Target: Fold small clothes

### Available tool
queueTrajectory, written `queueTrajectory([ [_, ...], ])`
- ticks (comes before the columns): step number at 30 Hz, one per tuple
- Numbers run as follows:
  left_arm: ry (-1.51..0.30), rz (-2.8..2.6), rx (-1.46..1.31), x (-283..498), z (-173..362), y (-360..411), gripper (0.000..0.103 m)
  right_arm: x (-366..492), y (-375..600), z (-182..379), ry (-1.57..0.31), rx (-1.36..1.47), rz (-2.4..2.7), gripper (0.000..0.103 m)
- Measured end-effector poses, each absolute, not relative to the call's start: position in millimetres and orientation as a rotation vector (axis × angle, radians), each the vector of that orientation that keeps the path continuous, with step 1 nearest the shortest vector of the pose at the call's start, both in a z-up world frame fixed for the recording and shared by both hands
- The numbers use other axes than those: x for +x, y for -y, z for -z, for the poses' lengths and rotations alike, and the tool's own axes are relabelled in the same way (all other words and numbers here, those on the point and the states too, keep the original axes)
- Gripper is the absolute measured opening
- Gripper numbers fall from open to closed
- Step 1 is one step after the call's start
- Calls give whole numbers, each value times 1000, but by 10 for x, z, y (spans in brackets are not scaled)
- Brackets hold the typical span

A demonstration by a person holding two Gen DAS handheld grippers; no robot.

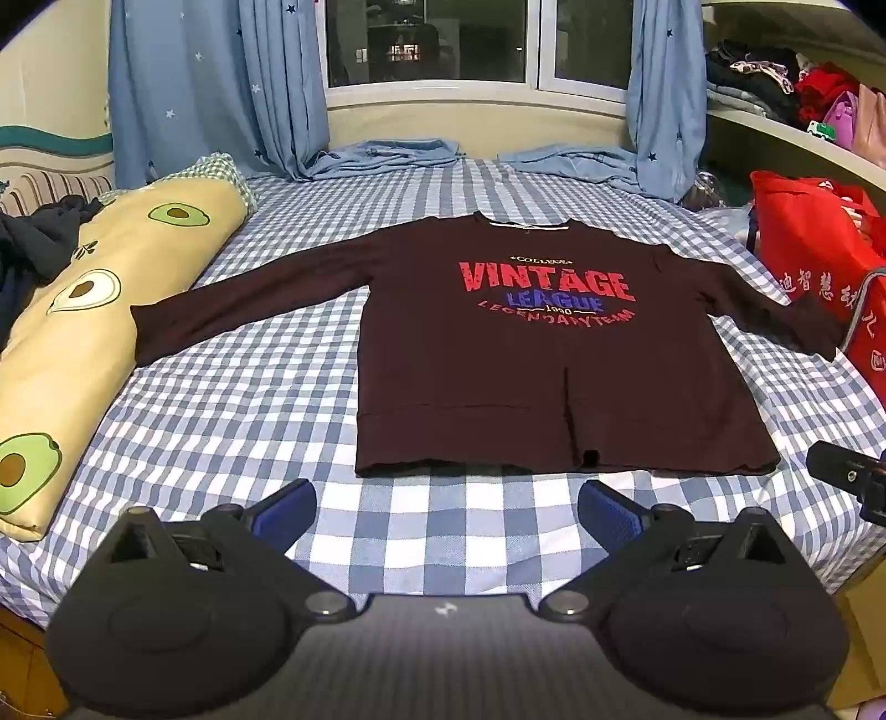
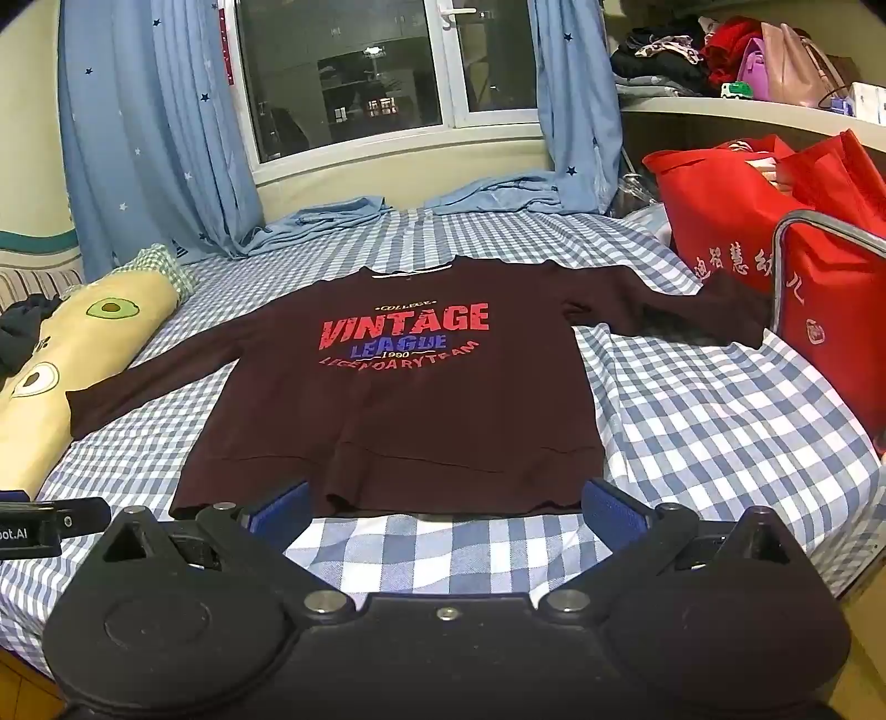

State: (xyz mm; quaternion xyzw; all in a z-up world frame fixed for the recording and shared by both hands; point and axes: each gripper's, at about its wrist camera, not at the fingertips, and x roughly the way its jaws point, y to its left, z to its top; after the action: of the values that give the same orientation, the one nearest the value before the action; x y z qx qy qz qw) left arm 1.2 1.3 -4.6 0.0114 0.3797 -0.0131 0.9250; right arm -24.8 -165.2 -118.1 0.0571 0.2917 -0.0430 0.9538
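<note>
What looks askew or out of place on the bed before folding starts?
Little stands out. The dark sweatshirt lies flat, print up, sleeves spread. Its right-hand sleeve end reaches the red bag, apparently touching it, and the other cuff lies by the avocado pillow. A crease runs down to the hem.

Both cameras look forward and downward from the foot of the bed (image 1: 232,421), facing the window (image 1: 432,44) at 12 o'clock. The left wrist view sits further left, with the sweatshirt (image 1: 498,376) toward 1 o'clock and a little way off. The right wrist view is nearer the hem, sweatshirt (image 2: 410,421) dead ahead. Both share bed, sweatshirt, curtains (image 2: 155,133) and red bag (image 2: 736,221).
</note>
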Motion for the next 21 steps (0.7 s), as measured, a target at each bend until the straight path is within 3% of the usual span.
queueTrajectory([
  [21, -799, 37, 30, 4, 63, 8, 102, -285, 1747, 1179, -589, 139, 114, 103],
])
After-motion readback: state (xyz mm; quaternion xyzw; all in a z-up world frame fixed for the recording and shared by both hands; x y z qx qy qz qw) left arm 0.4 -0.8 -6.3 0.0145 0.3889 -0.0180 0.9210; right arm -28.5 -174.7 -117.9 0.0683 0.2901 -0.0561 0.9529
